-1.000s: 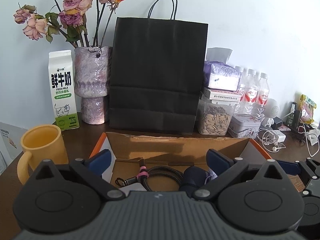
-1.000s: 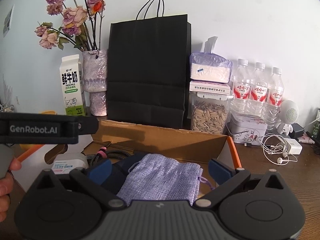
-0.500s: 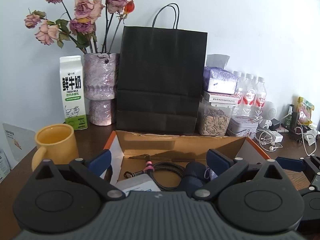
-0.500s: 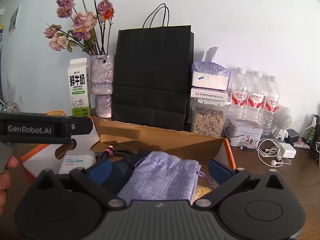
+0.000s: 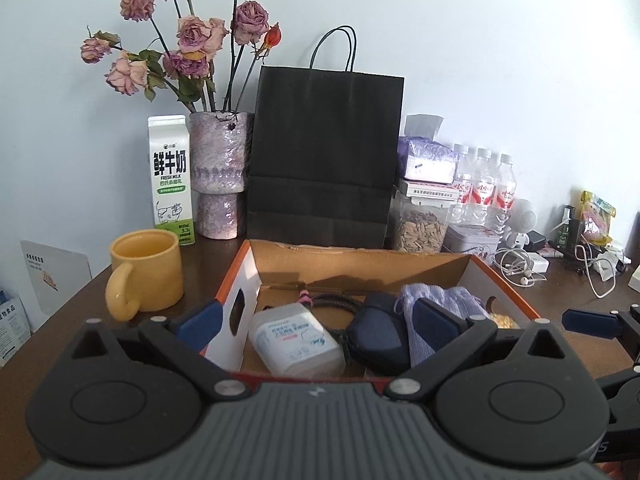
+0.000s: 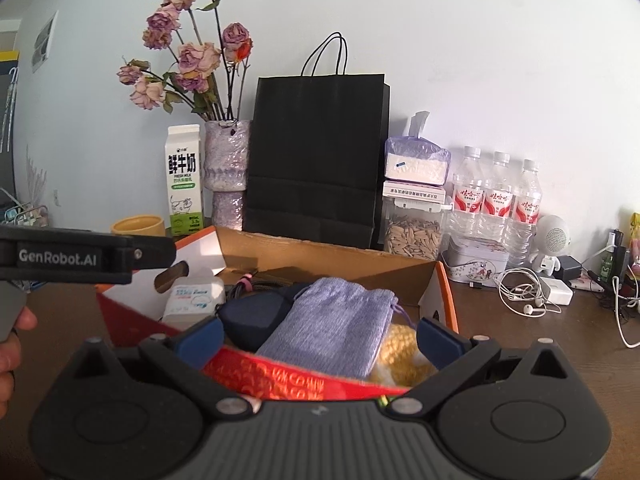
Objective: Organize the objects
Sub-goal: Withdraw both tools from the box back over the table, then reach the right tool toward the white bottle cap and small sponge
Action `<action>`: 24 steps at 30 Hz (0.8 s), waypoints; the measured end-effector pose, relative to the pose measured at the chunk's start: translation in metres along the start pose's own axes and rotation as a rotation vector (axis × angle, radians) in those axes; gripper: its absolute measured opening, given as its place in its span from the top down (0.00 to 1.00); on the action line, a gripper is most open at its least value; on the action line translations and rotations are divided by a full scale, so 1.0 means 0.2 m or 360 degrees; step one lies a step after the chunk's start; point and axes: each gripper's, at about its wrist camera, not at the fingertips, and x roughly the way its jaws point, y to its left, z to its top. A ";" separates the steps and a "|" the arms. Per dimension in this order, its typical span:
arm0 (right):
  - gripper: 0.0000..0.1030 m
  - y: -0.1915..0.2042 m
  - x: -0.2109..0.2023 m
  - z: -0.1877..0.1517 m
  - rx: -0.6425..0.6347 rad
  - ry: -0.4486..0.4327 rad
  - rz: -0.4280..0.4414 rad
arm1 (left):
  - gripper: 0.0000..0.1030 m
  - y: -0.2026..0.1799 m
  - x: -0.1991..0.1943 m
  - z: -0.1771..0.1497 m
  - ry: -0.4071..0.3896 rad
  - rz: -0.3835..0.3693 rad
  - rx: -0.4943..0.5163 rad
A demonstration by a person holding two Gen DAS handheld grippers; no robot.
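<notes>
Both my grippers, left (image 5: 316, 318) and right (image 6: 320, 334), fingers wide, empty, over the open orange-edged cardboard box (image 5: 360, 258). Lilac knit pouch (image 6: 332, 326) lies inside, right of the white plastic bottle (image 5: 294, 340).

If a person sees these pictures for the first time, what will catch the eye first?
Probably the tall black paper bag standing against the wall behind the open cardboard box. Next, the dried roses in the vase to its left, beside a milk carton. In the box, a lilac pouch lies between the open right claw fingers.
</notes>
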 end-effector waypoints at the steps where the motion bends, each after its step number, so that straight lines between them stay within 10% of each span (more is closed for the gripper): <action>1: 0.00 0.00 -0.03 -0.01 -0.0002 0.0002 0.0000 | 0.00 0.00 -0.02 -0.01 0.0008 0.0004 0.0001; 24: 0.00 0.03 -0.56 -0.34 0.0006 0.0112 0.0046 | 0.00 0.07 -0.45 -0.32 0.0195 0.0029 0.0027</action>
